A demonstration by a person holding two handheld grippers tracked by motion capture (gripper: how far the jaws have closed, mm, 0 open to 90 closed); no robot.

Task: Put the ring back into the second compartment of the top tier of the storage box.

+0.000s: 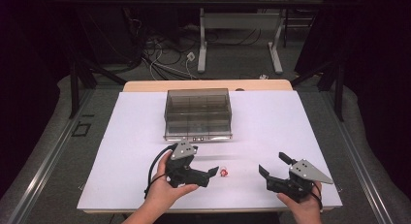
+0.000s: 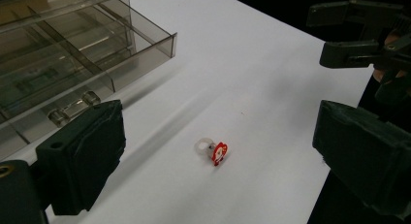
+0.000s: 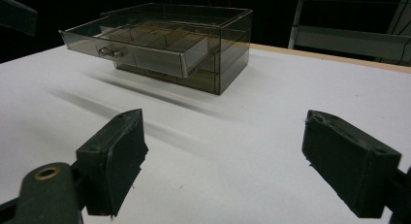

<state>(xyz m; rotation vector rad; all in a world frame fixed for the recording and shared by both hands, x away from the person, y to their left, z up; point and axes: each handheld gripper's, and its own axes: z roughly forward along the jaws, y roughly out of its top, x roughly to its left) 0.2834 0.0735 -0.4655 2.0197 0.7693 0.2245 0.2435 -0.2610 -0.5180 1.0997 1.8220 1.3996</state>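
A small clear ring with a red and white charm point(image 1: 224, 172) lies on the white sheet near the front. My left gripper point(image 1: 209, 170) points right at it, open, its tip just short of the ring. In the left gripper view the ring point(image 2: 212, 150) rests on the sheet between and a little ahead of the spread jaws of the left gripper point(image 2: 218, 134). A smoky clear drawer box point(image 1: 197, 113) stands at the centre back, its top drawer point(image 3: 131, 44) pulled out and divided into compartments. My right gripper point(image 1: 274, 164) hovers open at the front right, nothing between its jaws.
The white sheet point(image 1: 271, 117) covers the tabletop, with a wooden strip point(image 1: 208, 85) at the far edge. Black frame posts point(image 1: 73, 83) flank the table. On the floor beyond are cables point(image 1: 160, 54) and another table's legs point(image 1: 202, 44).
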